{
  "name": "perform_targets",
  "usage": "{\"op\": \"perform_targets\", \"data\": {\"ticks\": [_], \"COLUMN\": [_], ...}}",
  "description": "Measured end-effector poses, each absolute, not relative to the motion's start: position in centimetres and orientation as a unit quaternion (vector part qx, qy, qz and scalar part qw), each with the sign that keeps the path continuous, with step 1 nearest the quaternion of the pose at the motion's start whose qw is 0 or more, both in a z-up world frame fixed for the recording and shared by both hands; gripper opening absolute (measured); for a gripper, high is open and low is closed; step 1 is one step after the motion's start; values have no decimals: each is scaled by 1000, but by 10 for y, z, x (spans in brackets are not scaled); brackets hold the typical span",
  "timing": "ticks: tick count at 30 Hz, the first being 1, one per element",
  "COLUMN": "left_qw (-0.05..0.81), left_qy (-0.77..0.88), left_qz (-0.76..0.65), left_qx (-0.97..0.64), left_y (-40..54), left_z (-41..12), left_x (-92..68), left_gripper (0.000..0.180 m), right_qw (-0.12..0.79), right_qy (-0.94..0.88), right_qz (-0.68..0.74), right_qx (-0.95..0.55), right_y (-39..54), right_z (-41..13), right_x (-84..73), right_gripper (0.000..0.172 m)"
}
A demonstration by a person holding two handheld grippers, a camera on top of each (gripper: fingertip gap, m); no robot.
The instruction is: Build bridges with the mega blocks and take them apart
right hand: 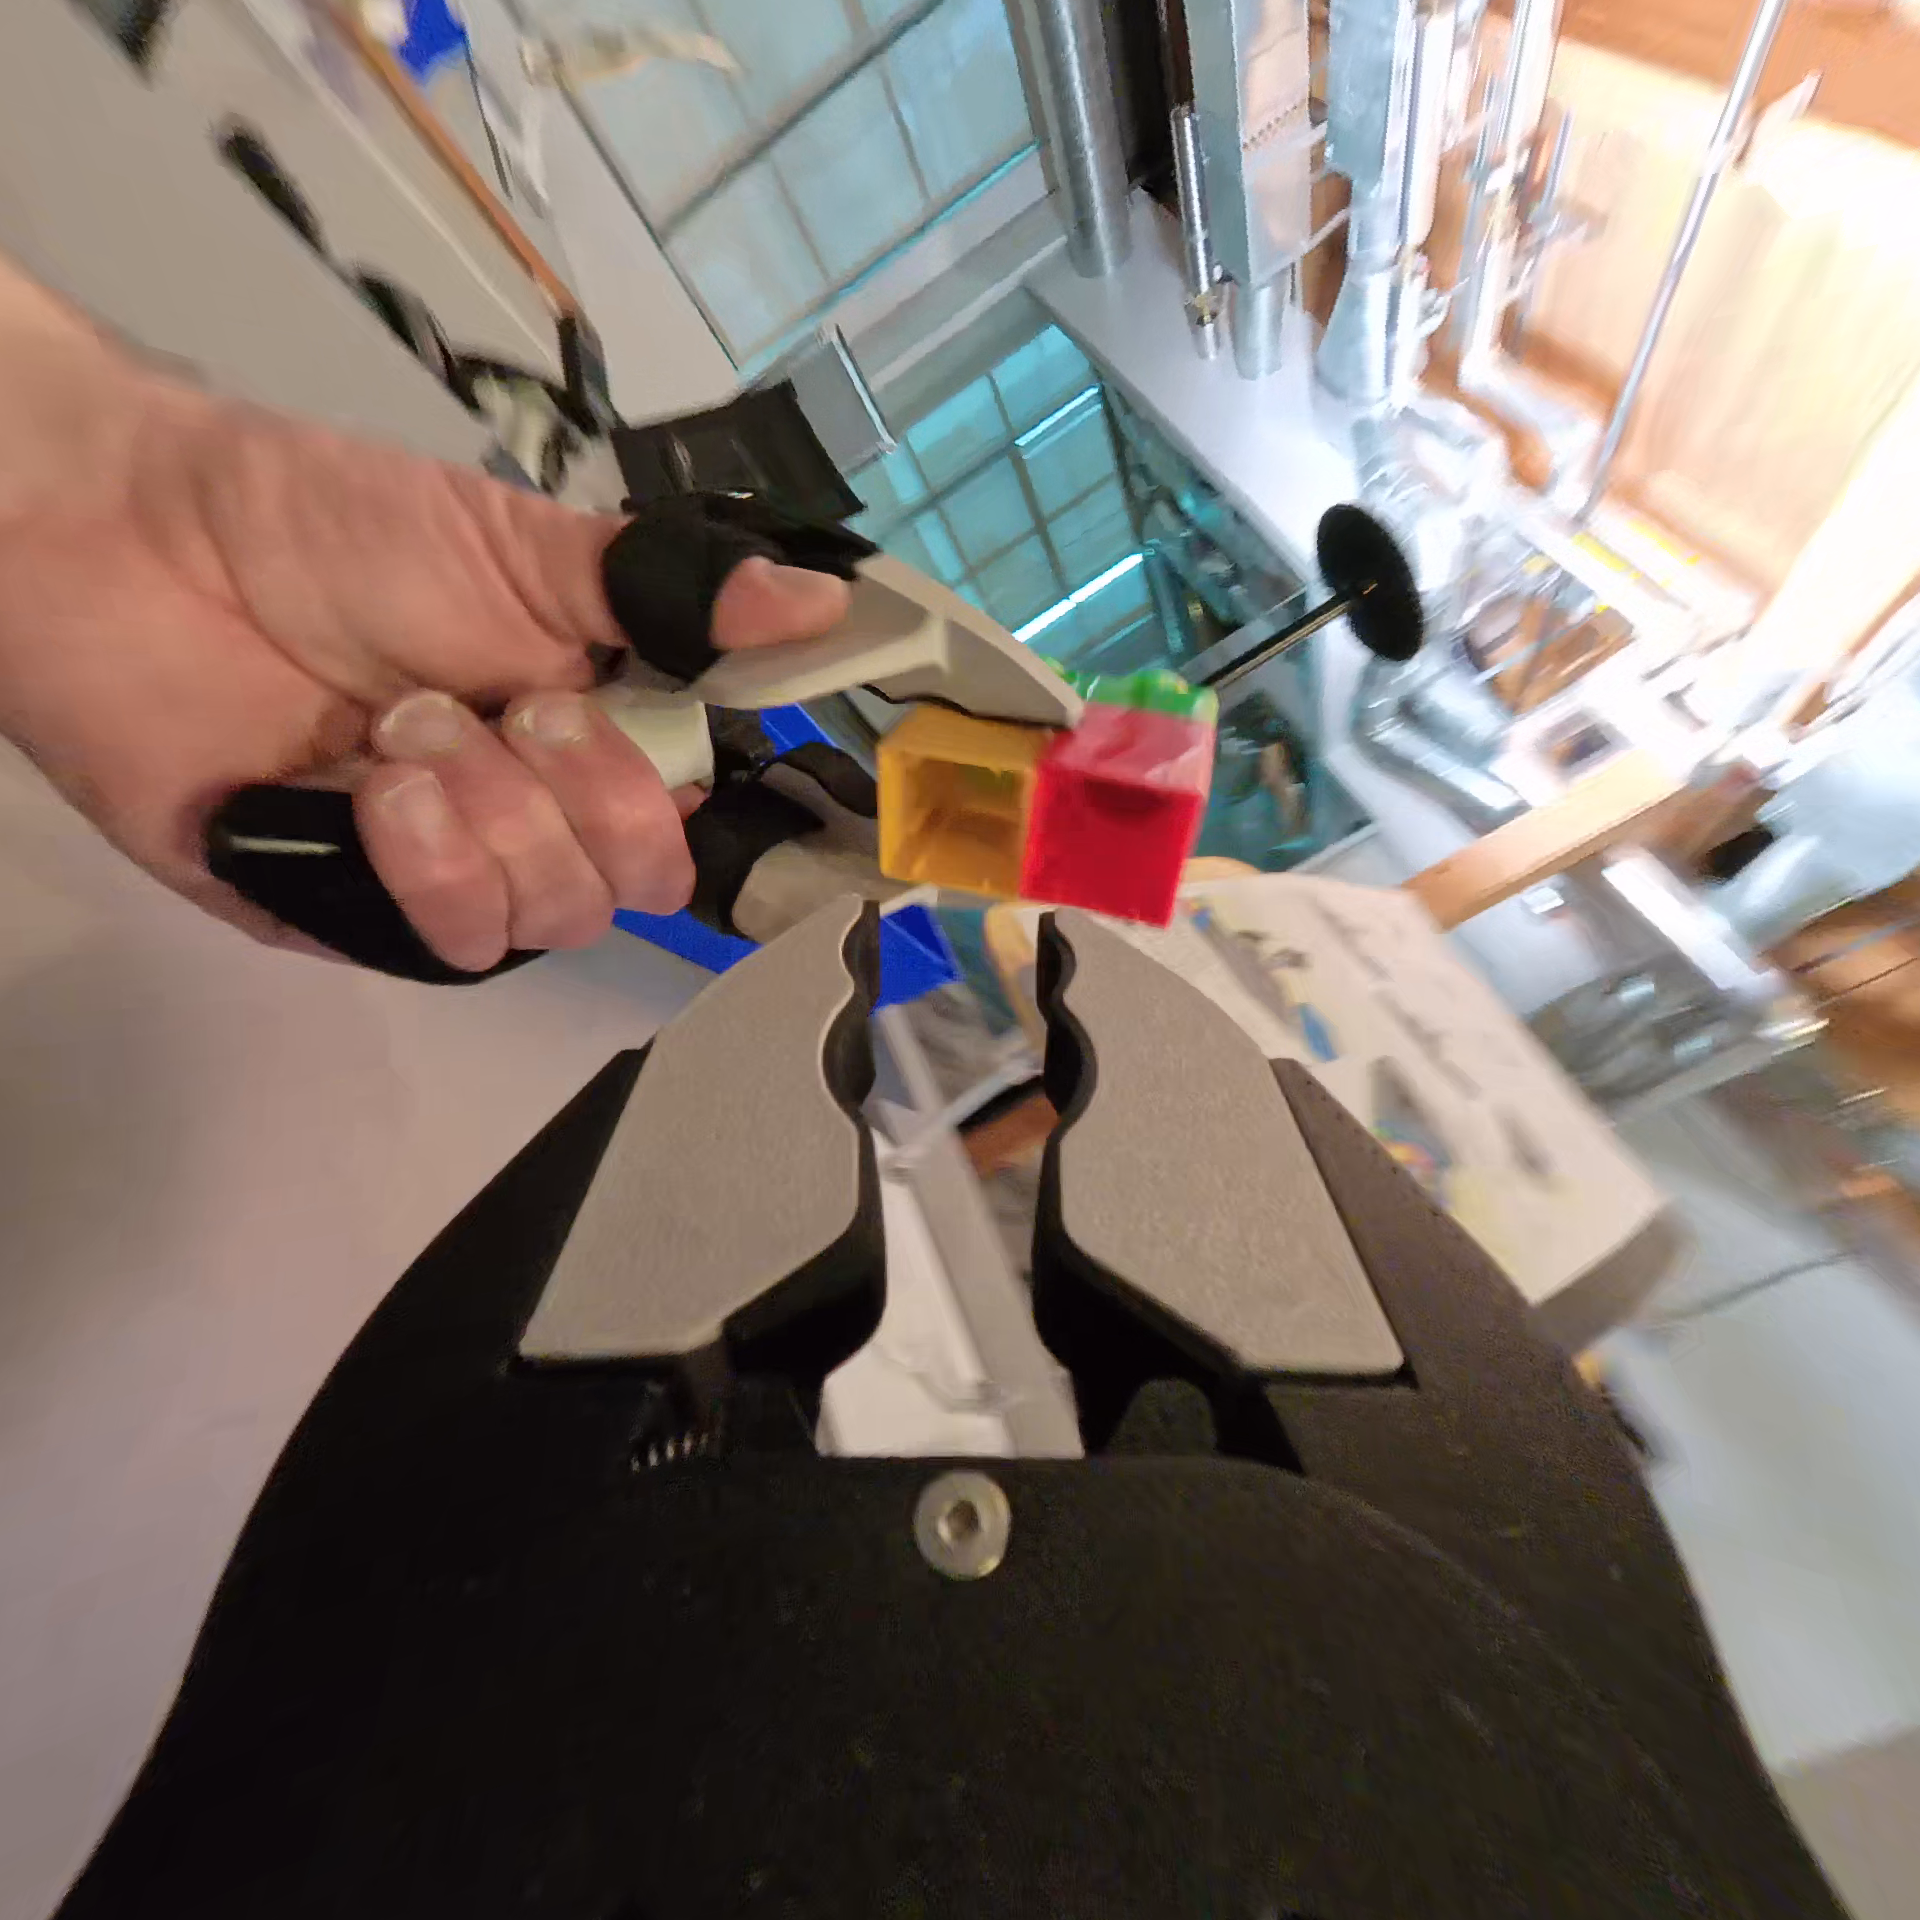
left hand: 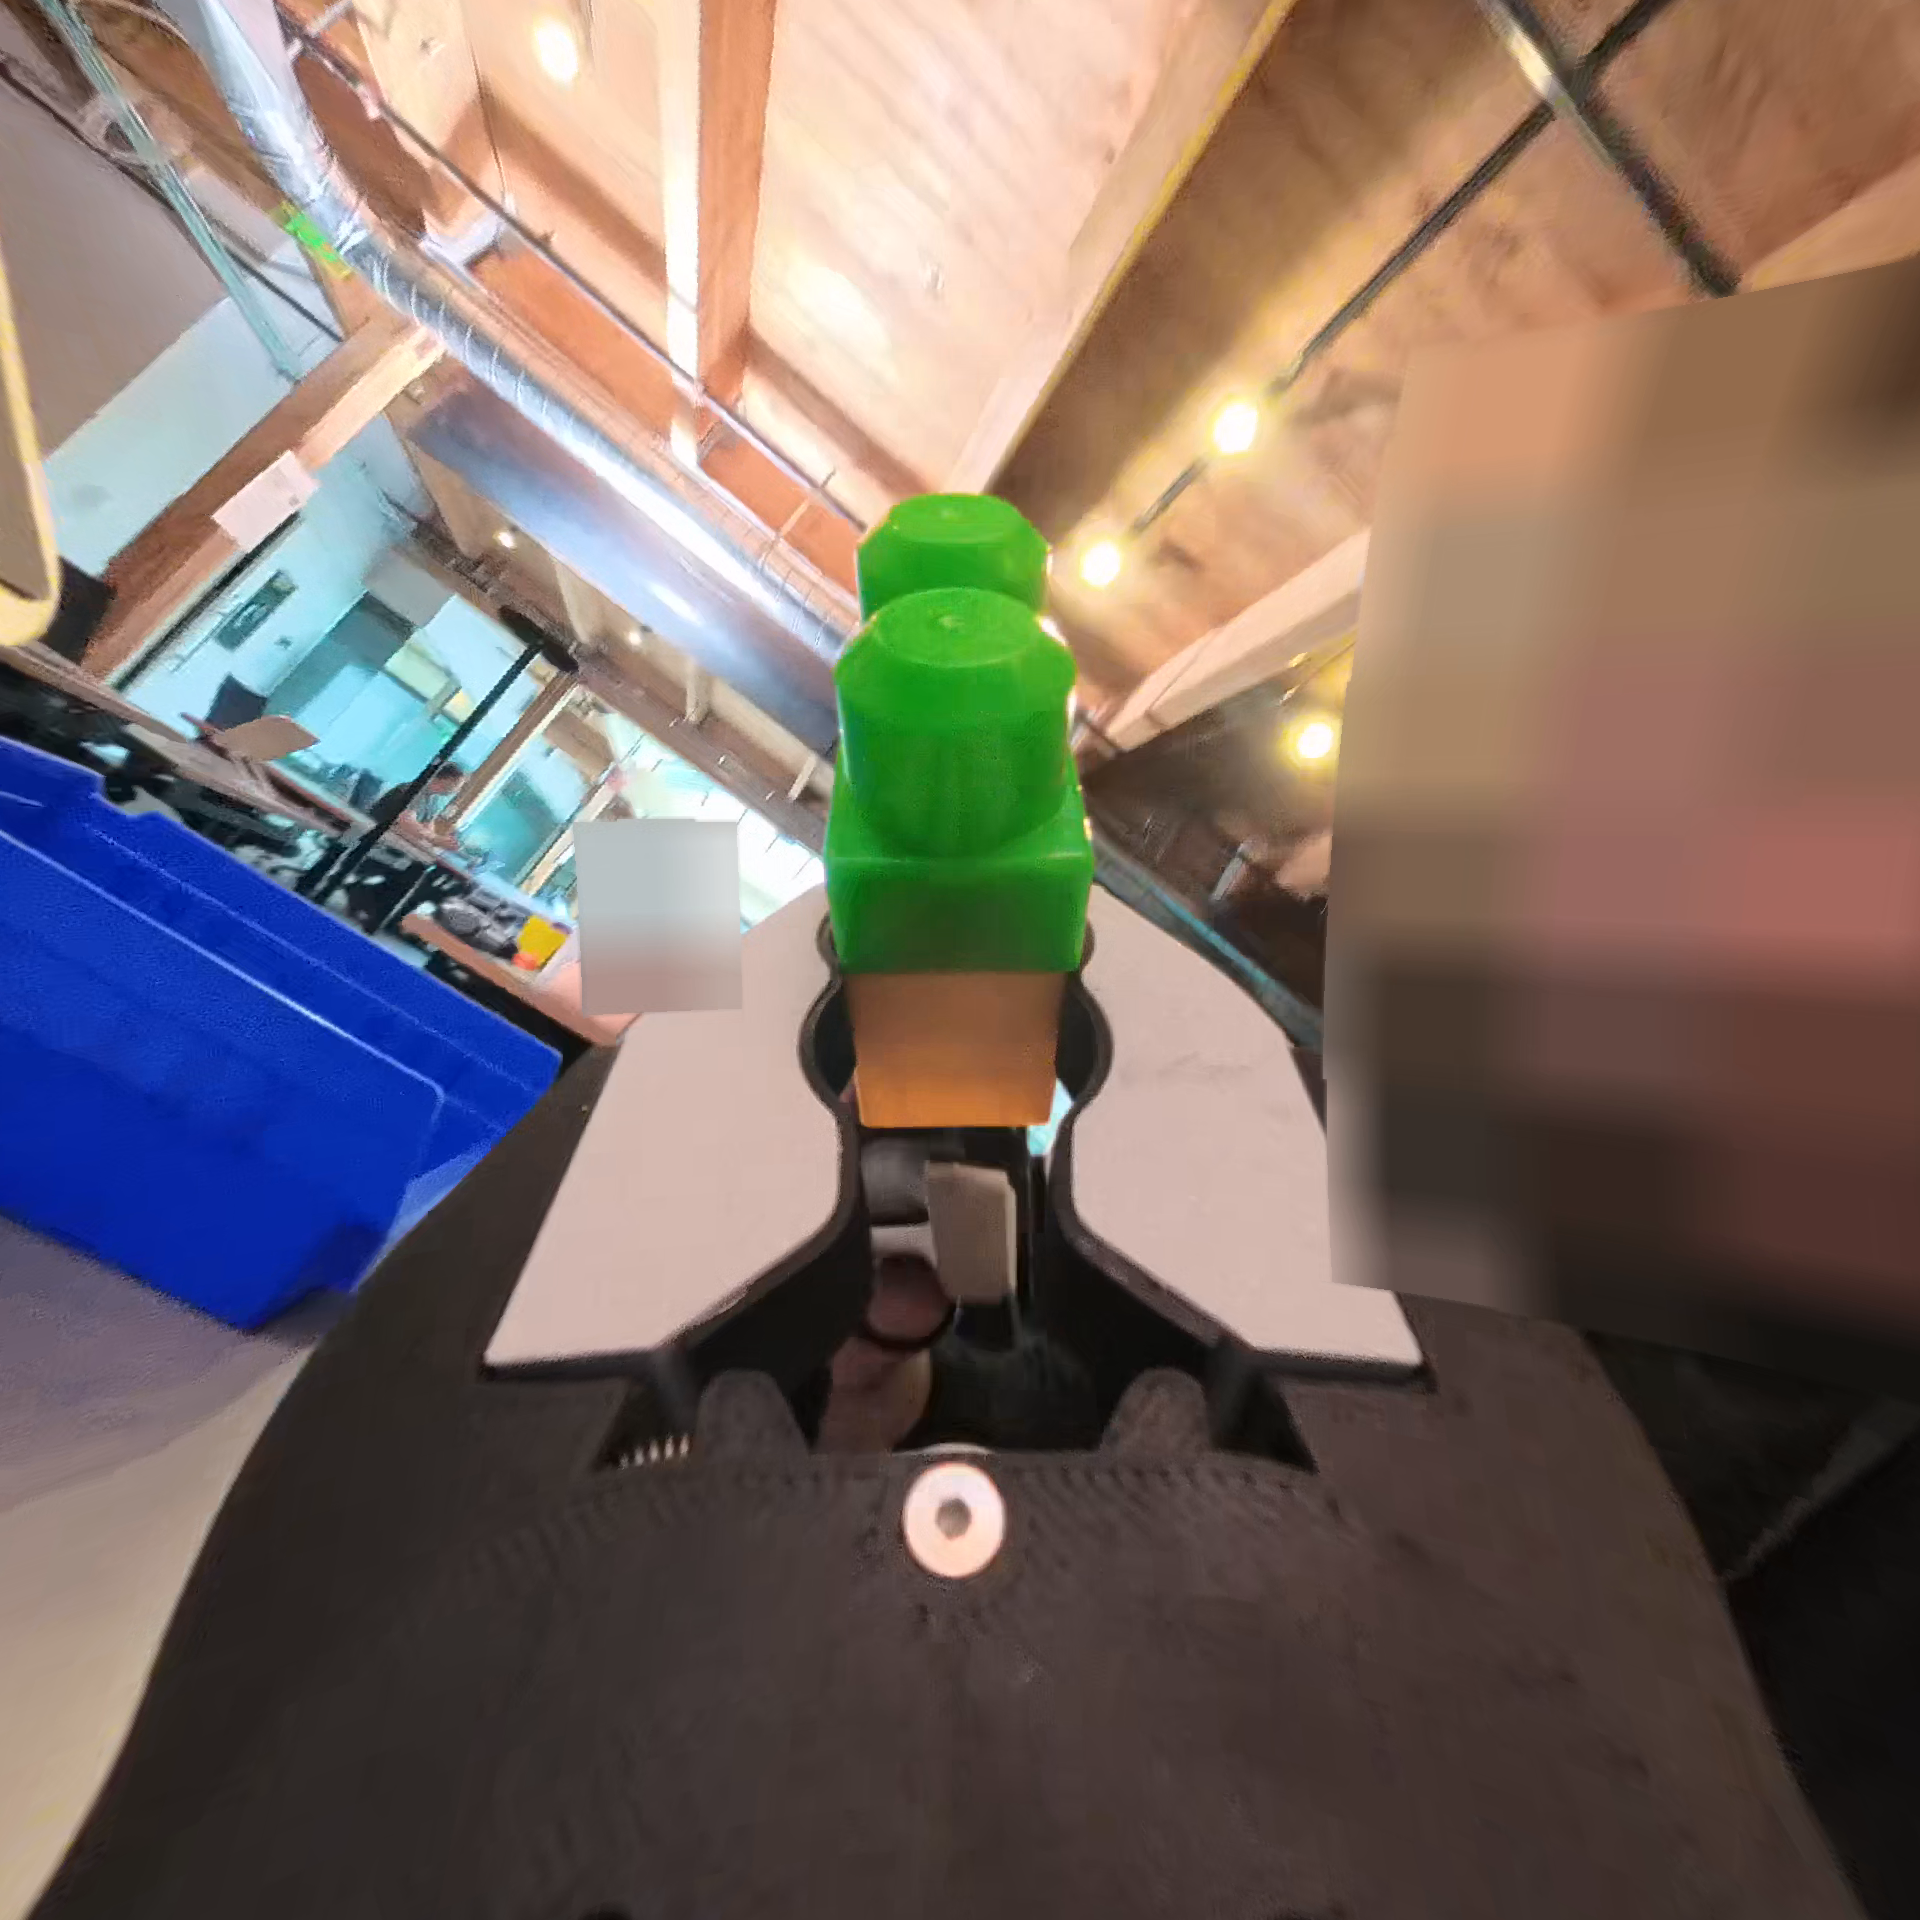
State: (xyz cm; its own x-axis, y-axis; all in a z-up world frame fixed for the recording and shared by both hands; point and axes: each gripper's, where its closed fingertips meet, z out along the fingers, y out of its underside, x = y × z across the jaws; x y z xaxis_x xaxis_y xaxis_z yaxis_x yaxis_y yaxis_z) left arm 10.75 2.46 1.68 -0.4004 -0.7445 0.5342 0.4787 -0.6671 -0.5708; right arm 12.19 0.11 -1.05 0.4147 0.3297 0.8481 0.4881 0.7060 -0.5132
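Timber ceiling beams and string lights fill the background because you have both tools tipped upward, well clear of the pale tabletop (right hand: 156,1195) and the blue bin (left hand: 208,1039). Your left claw (left hand: 956,997) is clamped on the orange block (left hand: 951,1049) of a small assembly, its fingers pressed to either side so the green block (left hand: 956,831) on top, and the red block (right hand: 1117,821) seen from the other camera, stay exposed for pulling. Your right claw (right hand: 956,935) stands apart and empty just below that assembly, likely lining up to grip the red block and separate it.
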Motion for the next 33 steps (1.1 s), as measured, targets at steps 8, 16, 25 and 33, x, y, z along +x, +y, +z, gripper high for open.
{"op": "perform_targets", "data": {"ticks": [8, 16, 25, 33], "left_qw": [437, 433, 400, 420], "left_qy": [335, 393, 451, 420], "left_qz": [-667, -620, -580, -612], "left_qx": [-502, -524, -548, -522], "left_y": [22, 18, 6, 9], "left_z": [-3, -12, -30, -15], "left_x": [109, 114, 130, 129], "left_gripper": [35, 35, 35, 37], "right_qw": [670, 557, 517, 540], "right_qy": [-430, -408, -414, -382], "right_qz": [304, 477, 498, 514], "right_qx": [-523, -544, -559, -546], "right_y": [19, 15, 13, 14], "right_z": [2, -9, -14, -4], "right_x": [136, 131, 127, 127], "right_gripper": [43, 42, 37, 36]}}
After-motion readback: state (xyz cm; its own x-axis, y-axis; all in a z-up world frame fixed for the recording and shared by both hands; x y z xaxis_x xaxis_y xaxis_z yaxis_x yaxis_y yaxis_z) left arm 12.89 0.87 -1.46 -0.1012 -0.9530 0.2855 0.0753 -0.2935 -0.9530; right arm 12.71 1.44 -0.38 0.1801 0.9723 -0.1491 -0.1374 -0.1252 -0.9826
